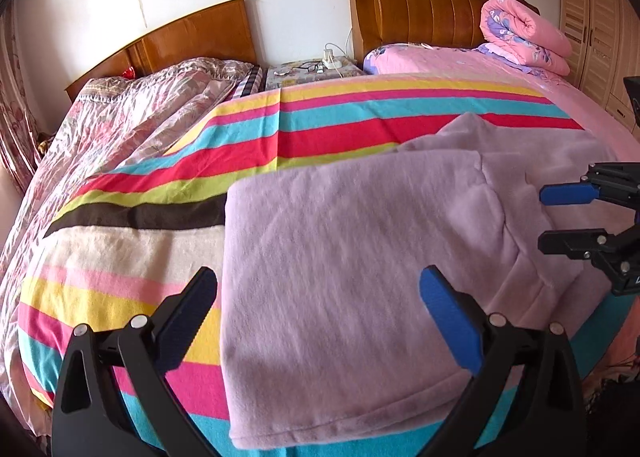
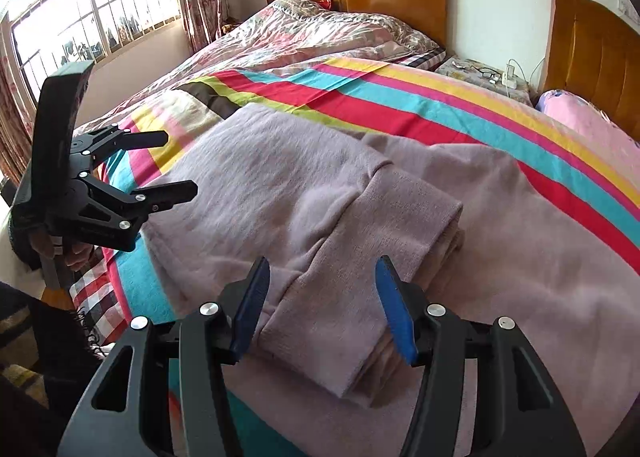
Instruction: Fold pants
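Left tongs (image 1: pixel 318 309), right tongs (image 2: pixel 320 297) both apart, hovering over folded pants (image 2: pixel 320 193).

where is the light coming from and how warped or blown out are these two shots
Right wrist view: daylight pours through the barred window, whose panes are blown out; the pants look soft, evenly lit. Left wrist view: no window shows, lighting is flat, the headboard has a mild sheen. Both views: fisheye bends the striped blanket into arcs and darkens the corners.
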The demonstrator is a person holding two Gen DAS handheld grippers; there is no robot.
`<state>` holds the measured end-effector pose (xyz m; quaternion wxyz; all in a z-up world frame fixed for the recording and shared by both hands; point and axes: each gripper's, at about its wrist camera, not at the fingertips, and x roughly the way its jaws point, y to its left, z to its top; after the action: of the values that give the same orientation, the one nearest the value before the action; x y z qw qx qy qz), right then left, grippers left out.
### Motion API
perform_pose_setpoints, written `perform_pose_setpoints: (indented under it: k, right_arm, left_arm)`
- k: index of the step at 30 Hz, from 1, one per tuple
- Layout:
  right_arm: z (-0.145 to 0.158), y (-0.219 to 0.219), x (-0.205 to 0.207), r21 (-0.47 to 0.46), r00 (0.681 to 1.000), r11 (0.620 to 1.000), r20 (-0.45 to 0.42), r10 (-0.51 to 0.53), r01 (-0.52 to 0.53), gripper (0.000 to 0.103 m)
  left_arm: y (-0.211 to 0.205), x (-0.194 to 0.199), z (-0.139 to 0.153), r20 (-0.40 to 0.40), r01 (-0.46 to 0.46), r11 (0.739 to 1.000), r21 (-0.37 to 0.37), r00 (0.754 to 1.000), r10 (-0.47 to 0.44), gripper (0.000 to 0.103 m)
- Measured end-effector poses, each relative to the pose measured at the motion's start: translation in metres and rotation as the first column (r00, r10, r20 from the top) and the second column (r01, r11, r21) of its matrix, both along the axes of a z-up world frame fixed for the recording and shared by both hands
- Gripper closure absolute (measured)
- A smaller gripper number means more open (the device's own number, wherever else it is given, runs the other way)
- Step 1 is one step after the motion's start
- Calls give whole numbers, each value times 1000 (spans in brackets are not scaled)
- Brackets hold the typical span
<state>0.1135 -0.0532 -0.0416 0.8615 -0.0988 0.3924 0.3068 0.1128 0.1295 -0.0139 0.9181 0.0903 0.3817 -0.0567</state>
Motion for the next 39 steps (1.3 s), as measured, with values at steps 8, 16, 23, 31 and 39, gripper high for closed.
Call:
perform_pose_setpoints:
  k: [8,16,23,31,39]
  right_arm:
    - [-15,8,40,-37,1000,999,3,-31,31,46]
    - [-15,0,40,-22,998,1000,-61,0,-1,42]
    - [5,-12,89,39,998,998,-23,-56,57,40]
    - [-24,-6,160,37,988,996,-137,-72,78,43]
    - [-16,24,142,48,988,997,-138,71,-65,36]
  left_arm:
    - [-32,89,-14,-44,3,1000,29,999,-2,2]
    - [-15,98,-41,-89,-29,998,-56,996,24,1]
    - [-18,99,-43,-86,-31,999,-28,996,29,1]
    - [-20,96,-44,-80,-37,999,-18,996,36,1]
    - [-21,97,-44,-82,-38,999,-21,996,36,1]
